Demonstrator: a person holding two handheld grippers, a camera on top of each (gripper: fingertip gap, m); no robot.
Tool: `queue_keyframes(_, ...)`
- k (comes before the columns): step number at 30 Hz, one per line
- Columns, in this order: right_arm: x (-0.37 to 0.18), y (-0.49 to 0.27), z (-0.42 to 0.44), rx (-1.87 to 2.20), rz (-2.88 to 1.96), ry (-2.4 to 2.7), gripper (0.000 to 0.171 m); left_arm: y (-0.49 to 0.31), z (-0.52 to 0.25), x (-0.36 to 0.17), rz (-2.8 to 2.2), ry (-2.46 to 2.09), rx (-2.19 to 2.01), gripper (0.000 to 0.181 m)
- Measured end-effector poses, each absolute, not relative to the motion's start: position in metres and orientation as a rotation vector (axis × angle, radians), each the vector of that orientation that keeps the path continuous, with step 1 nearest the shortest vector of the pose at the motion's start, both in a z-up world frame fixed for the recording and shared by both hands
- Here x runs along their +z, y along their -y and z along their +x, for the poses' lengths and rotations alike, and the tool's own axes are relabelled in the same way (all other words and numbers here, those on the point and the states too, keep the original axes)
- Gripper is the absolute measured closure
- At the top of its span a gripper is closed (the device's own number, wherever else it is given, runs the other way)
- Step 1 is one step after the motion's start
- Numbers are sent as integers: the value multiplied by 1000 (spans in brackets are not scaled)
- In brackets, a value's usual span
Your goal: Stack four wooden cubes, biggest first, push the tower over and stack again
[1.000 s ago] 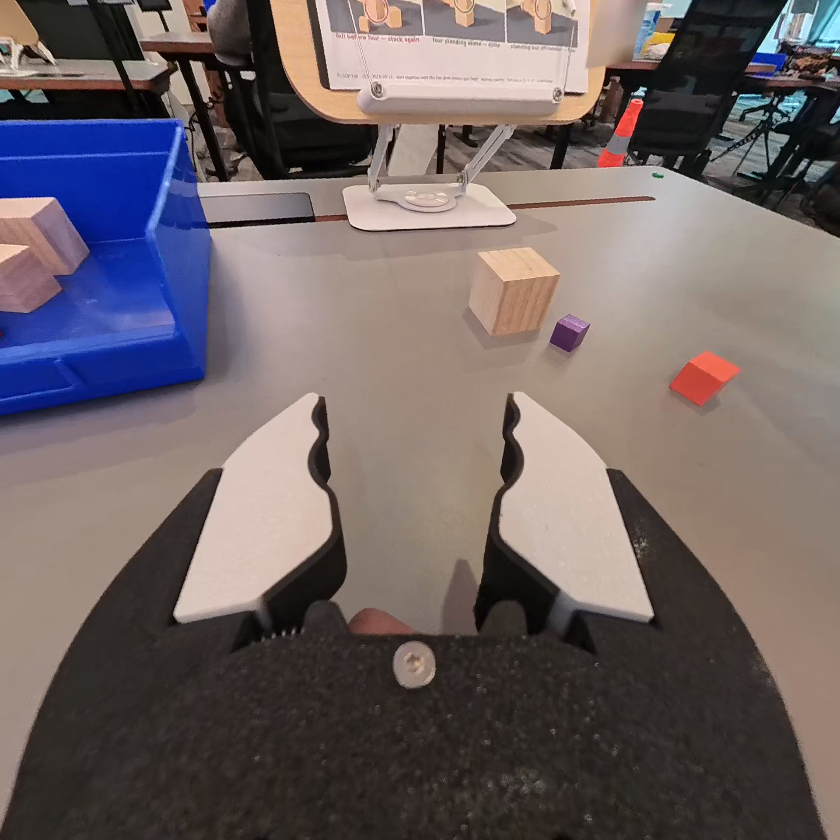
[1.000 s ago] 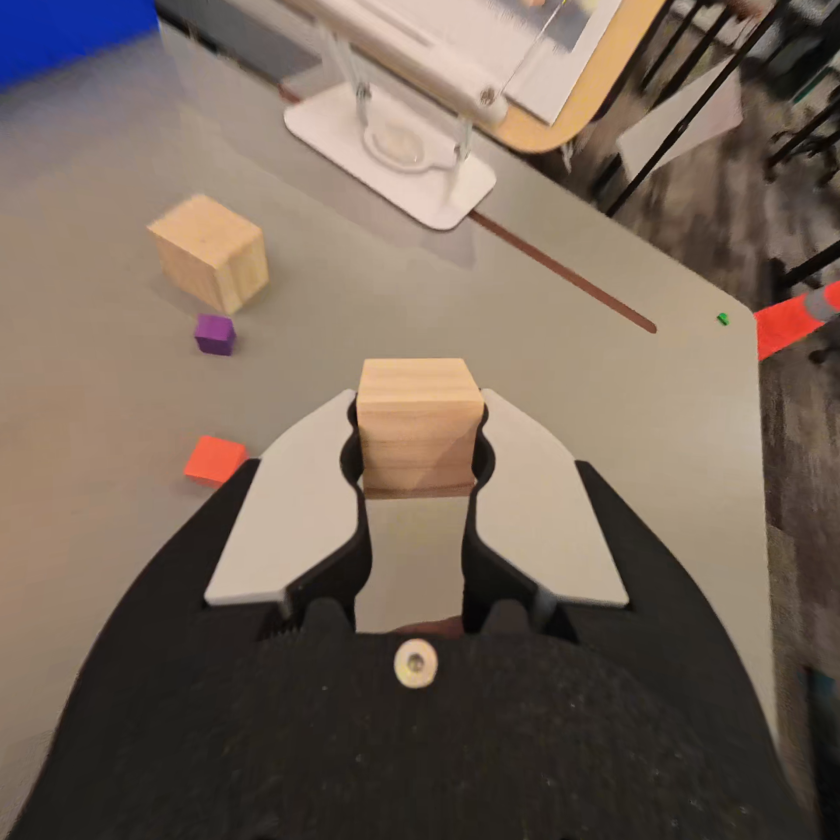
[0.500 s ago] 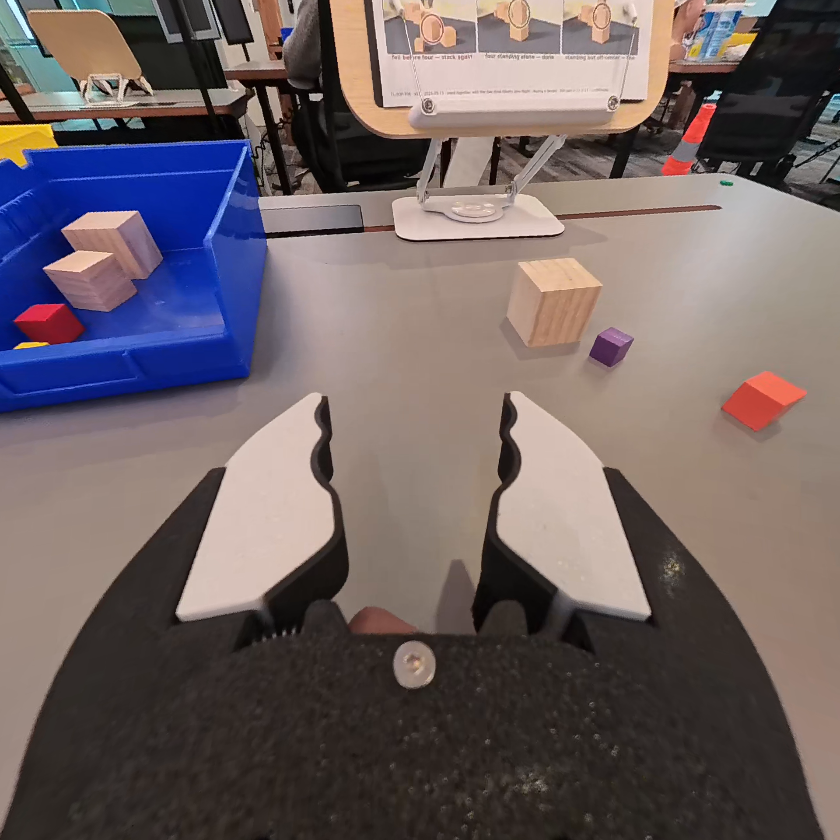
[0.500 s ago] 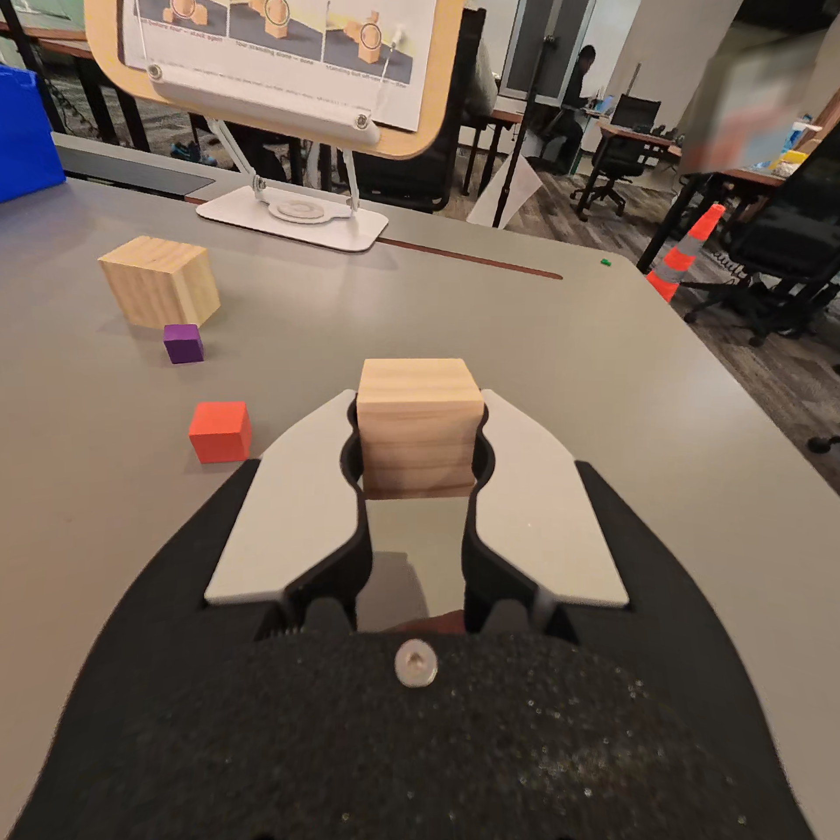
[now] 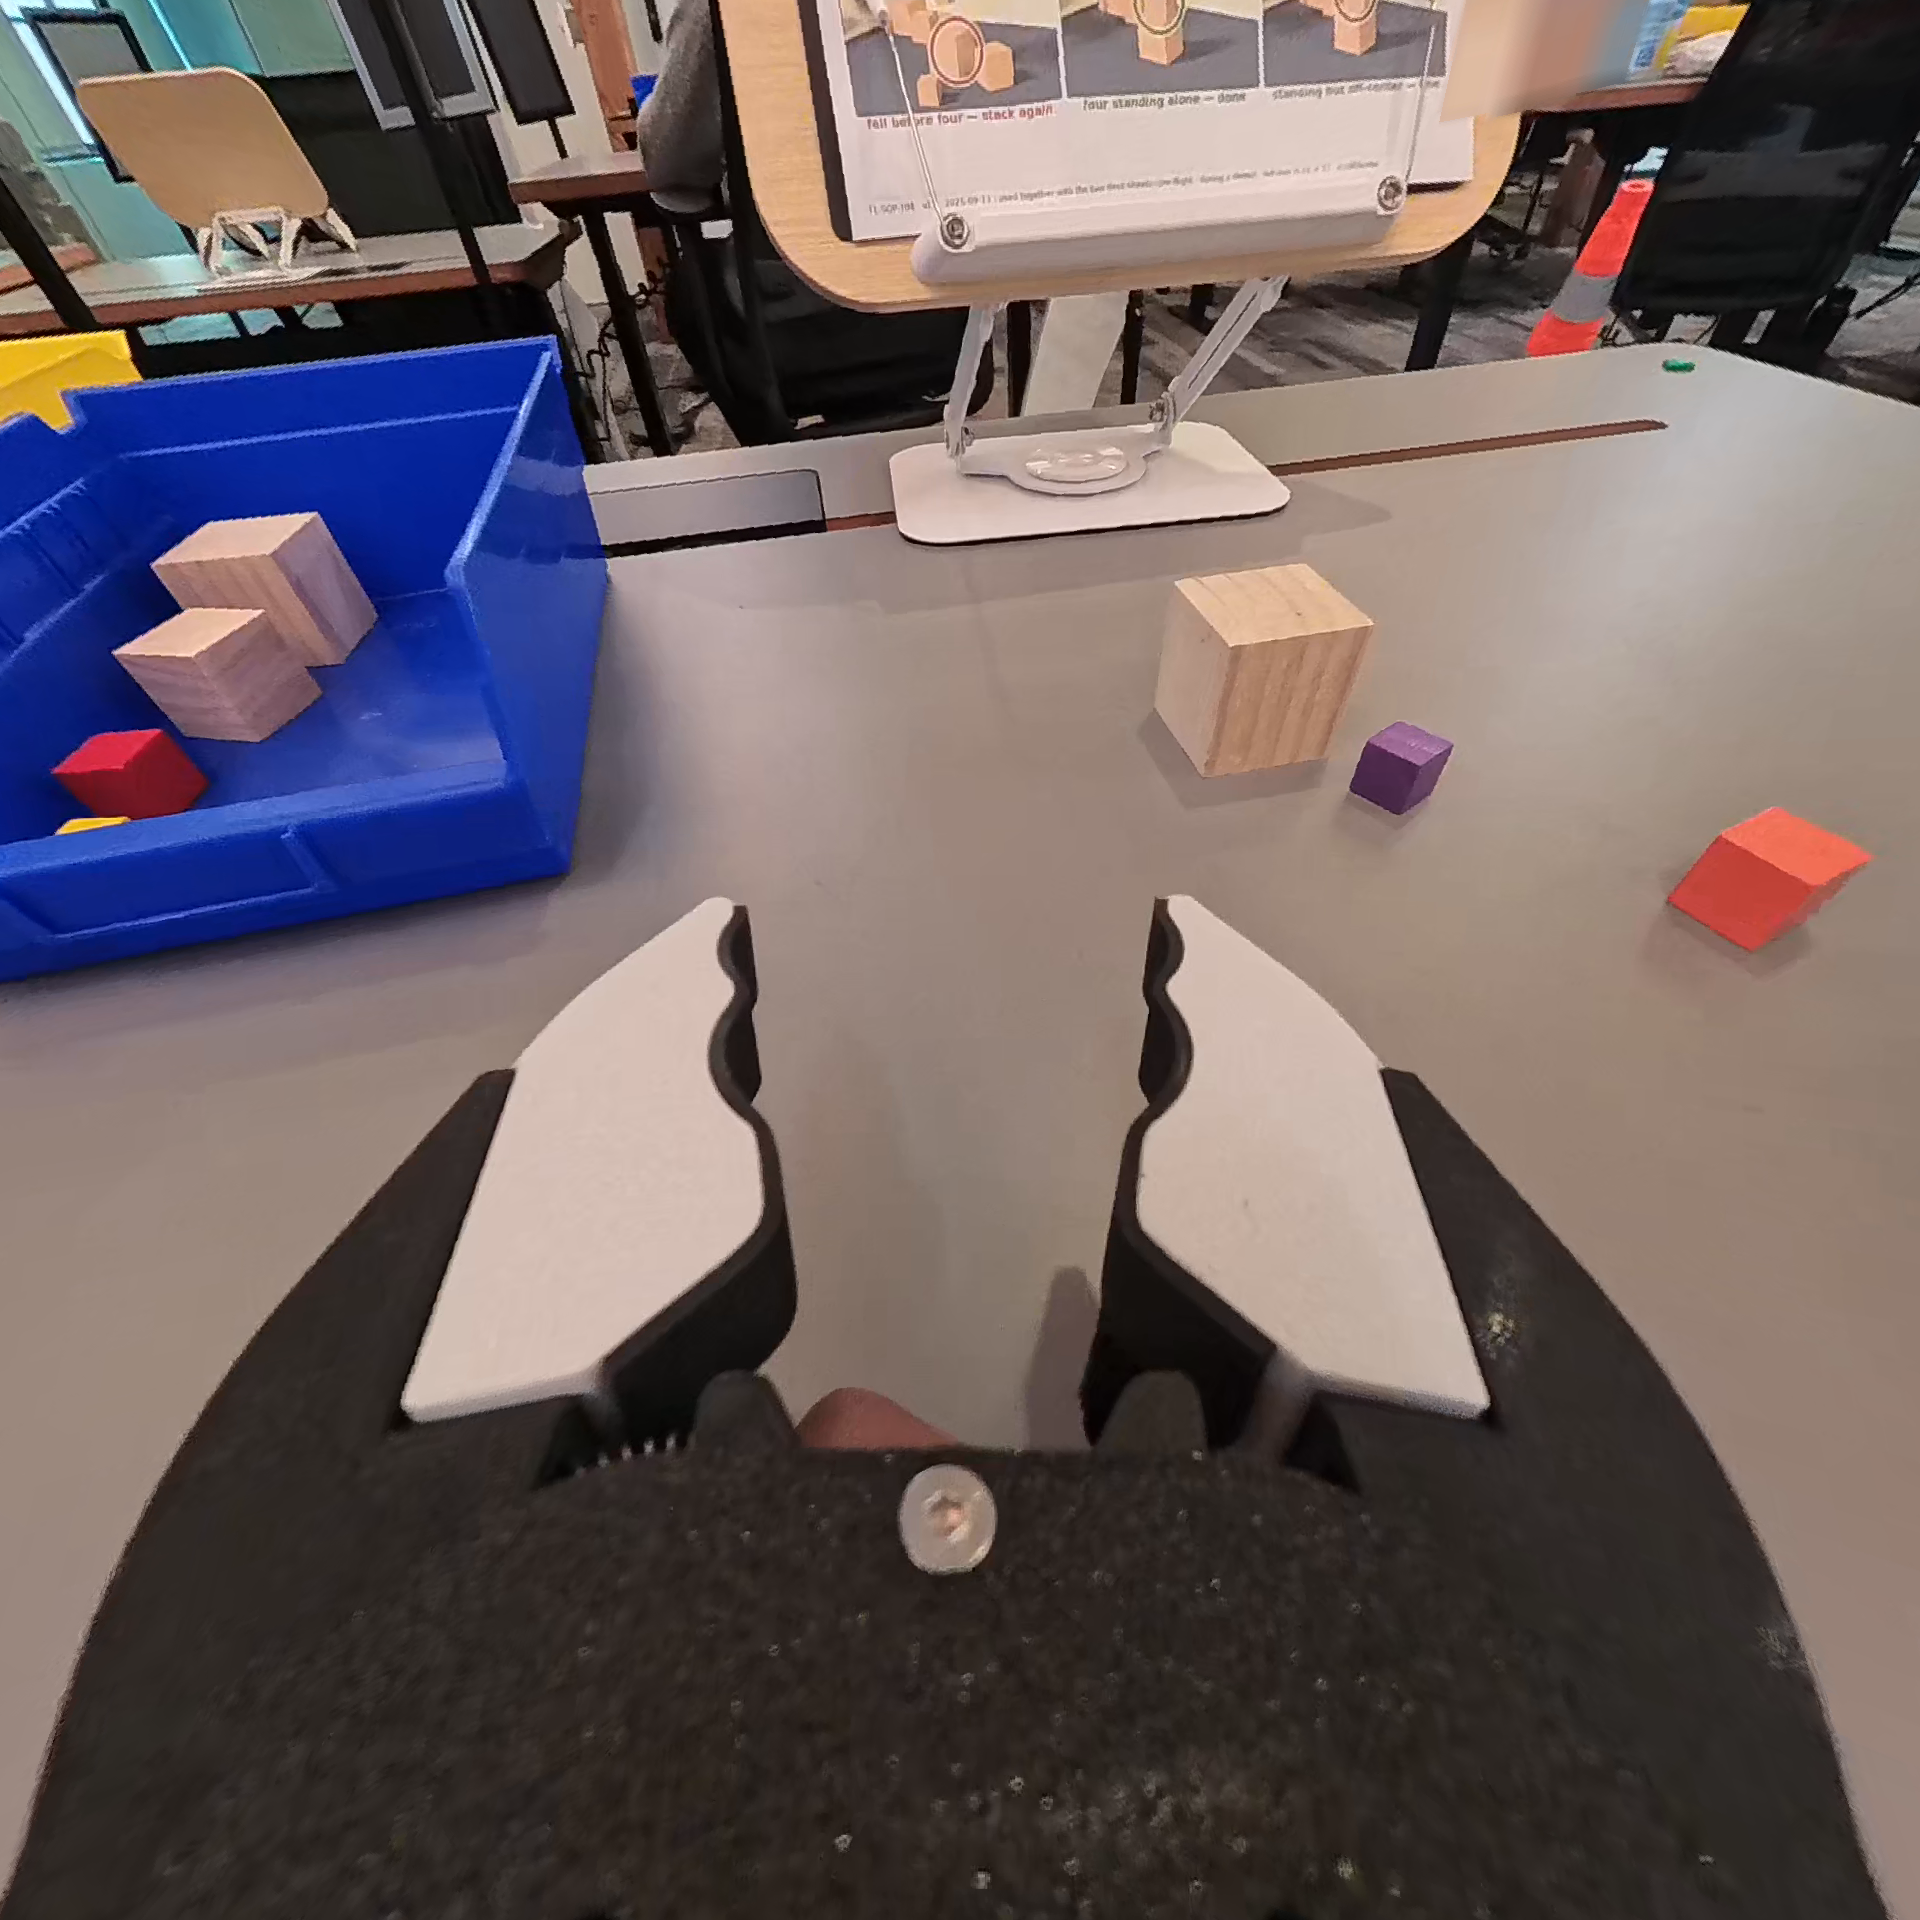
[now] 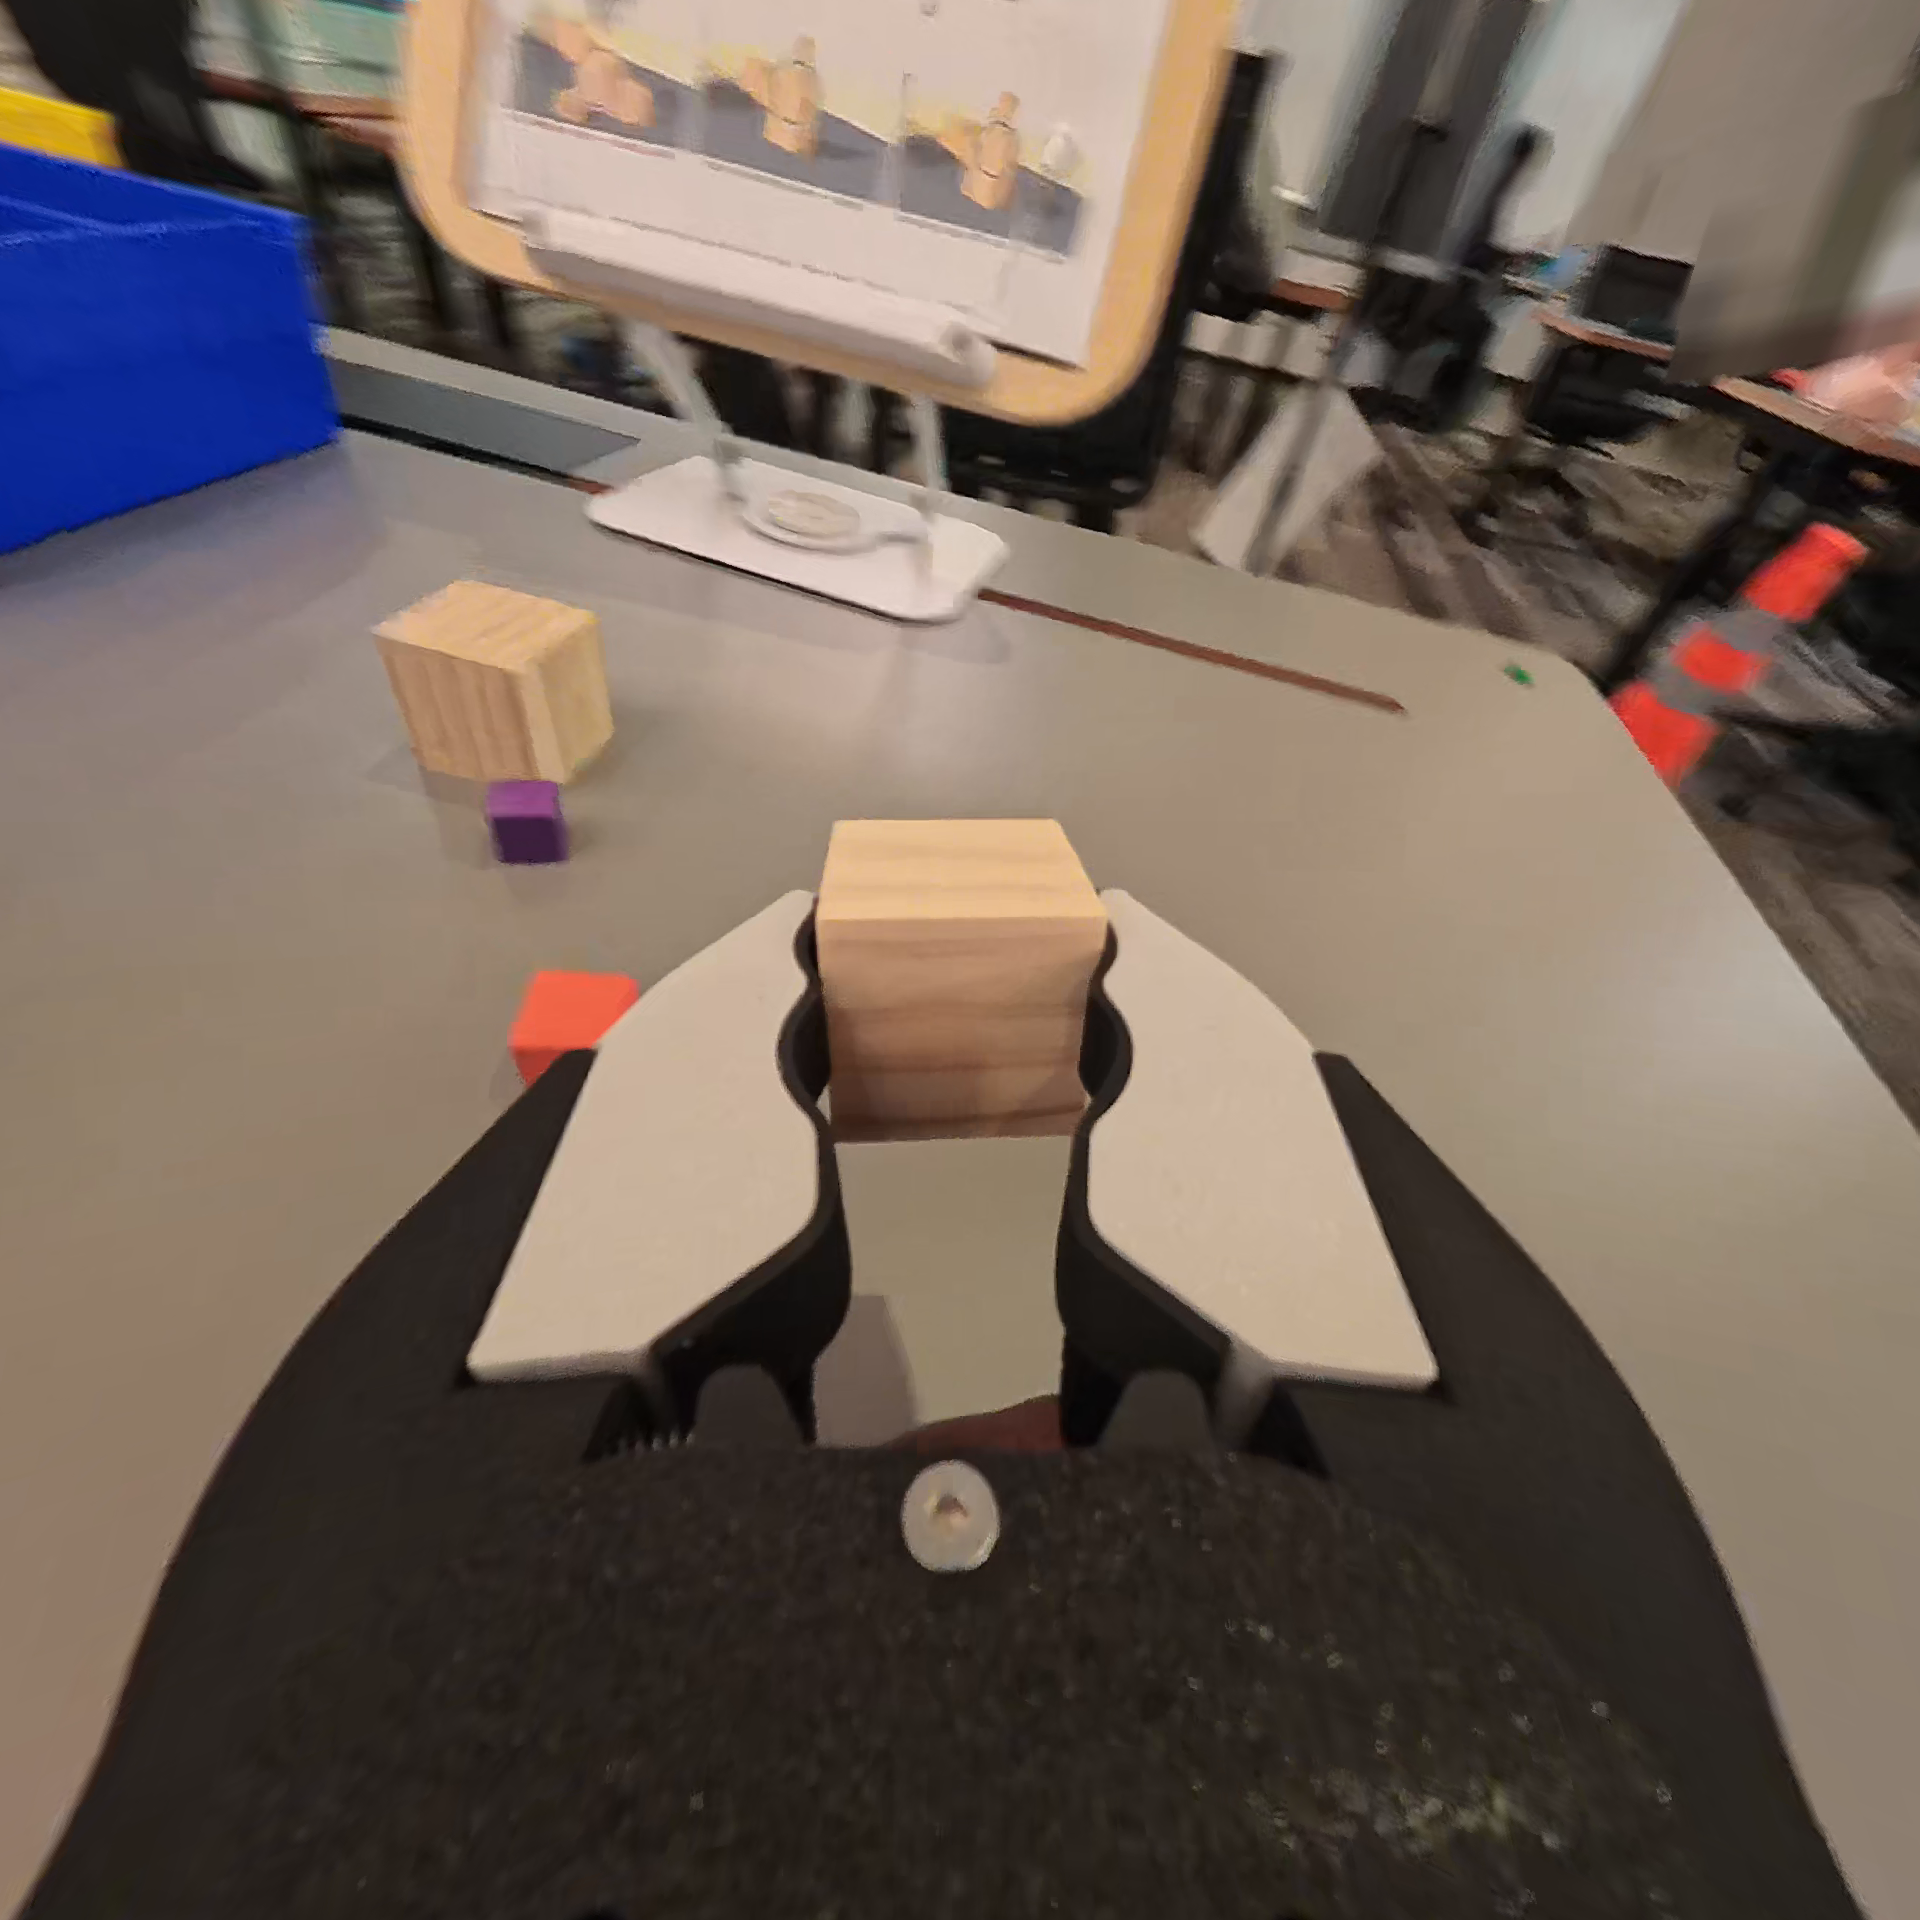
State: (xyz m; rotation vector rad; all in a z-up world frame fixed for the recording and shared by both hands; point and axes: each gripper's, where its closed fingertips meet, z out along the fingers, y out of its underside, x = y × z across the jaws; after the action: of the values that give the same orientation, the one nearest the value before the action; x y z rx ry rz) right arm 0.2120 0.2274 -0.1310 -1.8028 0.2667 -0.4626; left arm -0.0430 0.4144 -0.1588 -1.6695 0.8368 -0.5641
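Pinching a pale wooden cube [image 6: 958, 977] between its fingertips, the right gripper [image 6: 958, 997] holds it level above the grey table [image 6: 1351, 935], flat faces square to the fingers; a cube has no long axis. Ahead and left, the big cube [image 5: 1259, 670] sits flat on the table, one corner turned toward the camera, with the purple cube [image 5: 1400, 767] just beside it and the orange cube [image 5: 1766, 876] nearer. The left gripper [image 5: 948, 925] is spread and empty. A blue bin [image 5: 520, 644] at far left holds more cubes.
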Motion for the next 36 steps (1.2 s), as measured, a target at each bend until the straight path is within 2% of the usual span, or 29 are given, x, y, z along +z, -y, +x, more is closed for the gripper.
queue_keyframes(6,-90,-322,191,-402,-2073,508,125,-412,-41,-159,-1657,-855,-557,110)
queue_keyframes(13,-114,-407,166,-218,-2327,1156,125,-415,-41,-163,-1698,-855,-587,109)
queue_keyframes(23,-167,-443,151,-91,-2501,1272,125,-420,-40,-172,-1791,-845,-658,109)
queue_keyframes(36,-184,-445,151,-126,-2640,1335,125,-417,-37,-171,-1778,-871,-674,109)
